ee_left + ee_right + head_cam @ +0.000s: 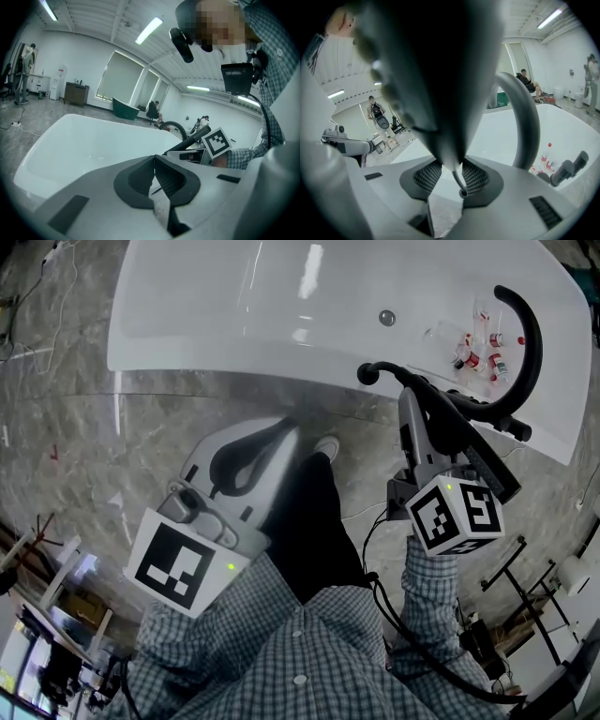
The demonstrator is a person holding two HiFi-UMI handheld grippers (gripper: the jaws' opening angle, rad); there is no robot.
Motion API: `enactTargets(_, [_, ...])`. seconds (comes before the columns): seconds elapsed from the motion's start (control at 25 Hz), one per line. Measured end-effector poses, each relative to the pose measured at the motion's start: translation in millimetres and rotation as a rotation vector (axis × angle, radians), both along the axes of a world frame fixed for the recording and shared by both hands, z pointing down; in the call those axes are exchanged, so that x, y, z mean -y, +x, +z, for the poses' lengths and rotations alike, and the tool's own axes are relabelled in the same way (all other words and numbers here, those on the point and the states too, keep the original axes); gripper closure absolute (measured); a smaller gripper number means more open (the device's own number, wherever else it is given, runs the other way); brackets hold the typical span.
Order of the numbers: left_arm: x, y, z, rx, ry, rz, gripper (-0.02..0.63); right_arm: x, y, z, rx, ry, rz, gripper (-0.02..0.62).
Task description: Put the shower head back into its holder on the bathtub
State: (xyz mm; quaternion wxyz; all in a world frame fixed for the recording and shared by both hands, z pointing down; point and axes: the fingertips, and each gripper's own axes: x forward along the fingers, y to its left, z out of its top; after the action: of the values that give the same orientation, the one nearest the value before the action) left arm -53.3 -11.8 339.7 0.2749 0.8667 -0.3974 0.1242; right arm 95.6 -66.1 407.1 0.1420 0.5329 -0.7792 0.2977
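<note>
**Shower head in the right claw, at the bathtub's near rim**
The right claw [412,409] is clenched on the shower head [384,372] and holds it over the near rim of the bathtub [234,324], beside its curved spout [535,343]. The left claw [284,434] is closed on nothing, off the bathtub. The holder can't be picked out, so it should be found first. After that, keep the grip firm, line the handle up and lower it straight.
</note>
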Motion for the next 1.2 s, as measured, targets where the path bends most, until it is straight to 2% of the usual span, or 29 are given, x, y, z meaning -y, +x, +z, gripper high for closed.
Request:
enactTargets(0.6, [-1.9, 0.5, 16.6, 0.003, -0.014, -0.004, 0.597, -9.1, 4.1, 31.7, -0.013, -0.049, -0.001, 0.462])
enactTargets(0.88, [-5.8, 7.6, 31.6, 0.066, 0.001, 0.037, 0.597, -9.1, 6.2, 49.4, -0.025, -0.074, -0.002, 0.462])
enactTargets(1.2, [-10.3, 6.9, 47.6, 0.051, -0.026, 0.025, 0.597, -11.7, 1.9, 73.5, -0.040, -0.101, -0.024, 0.462])
